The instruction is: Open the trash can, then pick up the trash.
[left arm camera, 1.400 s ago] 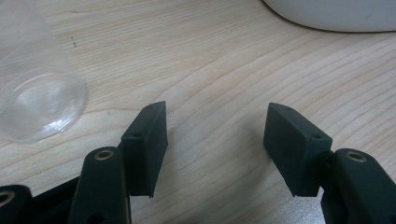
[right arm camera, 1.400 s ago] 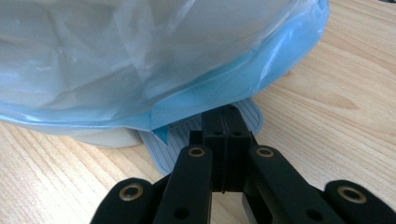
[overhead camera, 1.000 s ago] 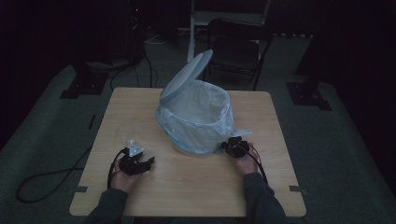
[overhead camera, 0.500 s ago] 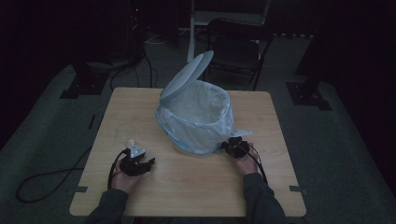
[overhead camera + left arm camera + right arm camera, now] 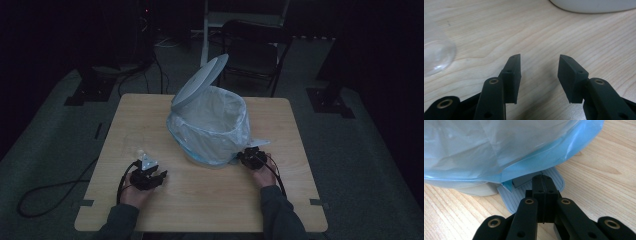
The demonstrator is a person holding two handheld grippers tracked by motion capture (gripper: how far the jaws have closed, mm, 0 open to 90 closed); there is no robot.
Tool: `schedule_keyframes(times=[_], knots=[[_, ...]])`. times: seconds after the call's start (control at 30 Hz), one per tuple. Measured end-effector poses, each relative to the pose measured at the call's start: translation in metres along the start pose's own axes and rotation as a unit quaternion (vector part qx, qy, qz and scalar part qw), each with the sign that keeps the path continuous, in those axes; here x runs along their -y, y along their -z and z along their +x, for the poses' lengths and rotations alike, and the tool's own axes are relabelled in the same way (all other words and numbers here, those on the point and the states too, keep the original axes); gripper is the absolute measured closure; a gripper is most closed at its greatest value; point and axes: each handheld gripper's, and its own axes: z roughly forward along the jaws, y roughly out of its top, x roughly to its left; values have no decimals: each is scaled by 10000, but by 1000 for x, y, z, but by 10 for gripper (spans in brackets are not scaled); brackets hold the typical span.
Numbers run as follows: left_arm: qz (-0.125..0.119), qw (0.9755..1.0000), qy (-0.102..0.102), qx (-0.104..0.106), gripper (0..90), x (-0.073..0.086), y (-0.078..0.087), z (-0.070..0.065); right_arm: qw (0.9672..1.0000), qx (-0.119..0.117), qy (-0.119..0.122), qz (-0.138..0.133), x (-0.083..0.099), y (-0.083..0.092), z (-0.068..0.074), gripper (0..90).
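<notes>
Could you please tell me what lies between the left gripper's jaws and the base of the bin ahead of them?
Only bare wooden table, as the left gripper view shows. The left gripper, its jaws just closing on nothing, points toward the bin's white base.

No readable text or labels; high view perhaps too dim.

Setting: dim studio or lab-type recording space, not a home. Evidence: single light-wood counter [image 5: 200,200] standing alone on grey carpeted floor [image 5: 360,165]; beyond the counter, a dark folding chair [image 5: 252,55]; black stand bases [image 5: 85,92] on the floor off both far corners of the counter; loose cable [image 5: 45,192] trailing across the floor left of the counter.
</notes>
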Motion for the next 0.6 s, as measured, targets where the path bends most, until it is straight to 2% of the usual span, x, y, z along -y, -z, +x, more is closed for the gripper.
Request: schedule_keyframes(times=[0.23, 0.6], knots=[[-182, 9996, 212, -45, 542, -1, 12, 8, 10000, -13, 7, -5, 0, 0, 0, 900], [-363, 9990, 203, -144, 542, -11, 32, 11, 10000, -4, 8, -1, 0, 0, 0, 900]])
